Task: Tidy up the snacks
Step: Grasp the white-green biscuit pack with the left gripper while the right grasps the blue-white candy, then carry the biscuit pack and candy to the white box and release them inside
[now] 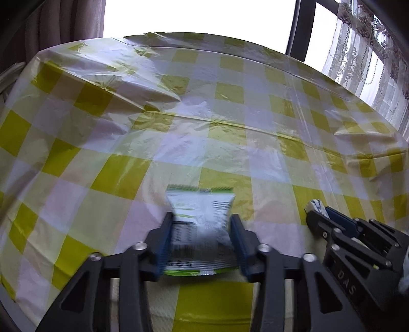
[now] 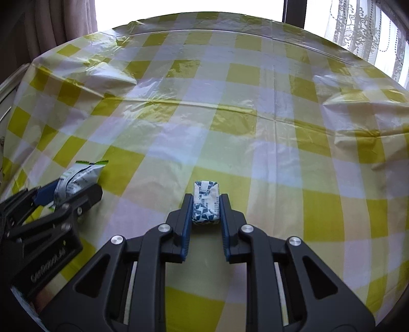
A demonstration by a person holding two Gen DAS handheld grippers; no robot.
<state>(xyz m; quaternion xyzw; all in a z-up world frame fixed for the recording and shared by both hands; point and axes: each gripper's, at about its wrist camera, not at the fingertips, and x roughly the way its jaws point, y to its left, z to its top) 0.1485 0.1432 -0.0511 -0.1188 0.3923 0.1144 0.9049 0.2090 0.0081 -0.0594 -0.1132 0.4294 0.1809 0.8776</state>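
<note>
I see a counter (image 2: 255, 76) under a crinkly yellow-checked cover (image 1: 230, 143), curtains (image 1: 370, 51) by bright windows. My left hand-held gripper (image 1: 202, 224) squeezes a green-white snack bag (image 1: 202, 212); my right hand-held gripper (image 2: 206, 201) squeezes a small blue-white snack (image 2: 206, 204).

The left gripper (image 1: 202, 227) tilts steeply downward, its fingers (image 1: 166, 229) clamped on a snack packet. Just to its right, the right gripper (image 2: 205, 204), equally tilted, pinches a small wrapped snack.

Checked tablecloth (image 2: 230, 122), curtains (image 1: 76, 20), bright window (image 1: 199, 15)
</note>
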